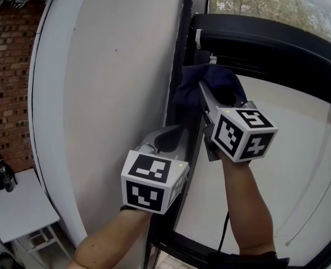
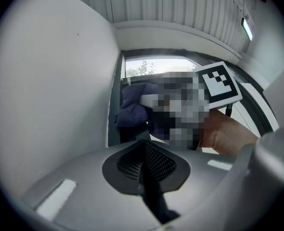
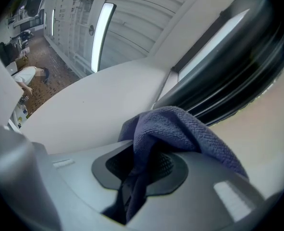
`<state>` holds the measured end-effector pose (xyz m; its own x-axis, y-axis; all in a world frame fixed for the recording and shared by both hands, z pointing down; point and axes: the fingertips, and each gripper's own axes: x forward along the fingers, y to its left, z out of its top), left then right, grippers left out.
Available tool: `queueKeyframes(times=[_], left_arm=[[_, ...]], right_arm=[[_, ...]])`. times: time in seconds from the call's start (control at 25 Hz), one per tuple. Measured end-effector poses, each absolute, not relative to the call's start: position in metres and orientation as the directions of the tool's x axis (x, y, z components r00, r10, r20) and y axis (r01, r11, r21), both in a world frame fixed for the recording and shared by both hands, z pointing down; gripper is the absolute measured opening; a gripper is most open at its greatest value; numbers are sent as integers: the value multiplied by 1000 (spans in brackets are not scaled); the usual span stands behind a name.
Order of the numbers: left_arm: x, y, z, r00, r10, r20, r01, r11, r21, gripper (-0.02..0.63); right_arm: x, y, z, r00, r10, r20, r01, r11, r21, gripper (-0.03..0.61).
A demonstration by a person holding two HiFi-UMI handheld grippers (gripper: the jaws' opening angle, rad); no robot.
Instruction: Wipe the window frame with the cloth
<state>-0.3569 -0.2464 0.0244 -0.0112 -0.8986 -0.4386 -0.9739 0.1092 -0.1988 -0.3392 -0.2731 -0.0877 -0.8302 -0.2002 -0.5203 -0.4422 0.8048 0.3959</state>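
"Nearest first: what is the left gripper [image 1: 168,142] doing?"

"Its jaws are together on nothing, low beside the black metal window frame [image 1: 178,66]."

"And the right gripper [image 1: 209,91], further up?"

"It's clamped on the dark blue terry cloth [image 1: 221,82], which is bunched against the frame near its upper corner."

"What could go wrong?"

"Only a fold looks pinched. I'd guess a hard drag along the frame could tug the cloth free, or let a bare jaw scrape the frame."

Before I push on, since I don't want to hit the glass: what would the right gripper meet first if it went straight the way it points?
Probably the dark window frame, just beyond the cloth bunched in the right gripper; the cloth would touch first. Depth is hard to judge here.
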Motion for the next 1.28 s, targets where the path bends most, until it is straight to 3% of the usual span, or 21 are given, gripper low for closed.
queueKeyframes(times=[0.56,1.28], left_arm=[[-360,-249,11,15,-894,-448,-978,80,-191,-6],[-356,-238,9,8,-877,-480,-984,78,-158,-6]], right_arm=[[-343,-273,-127,-794,-254,-552,-501,789,357,66],[-328,-252,-119,-781,-222,-583,-497,787,365,67]])
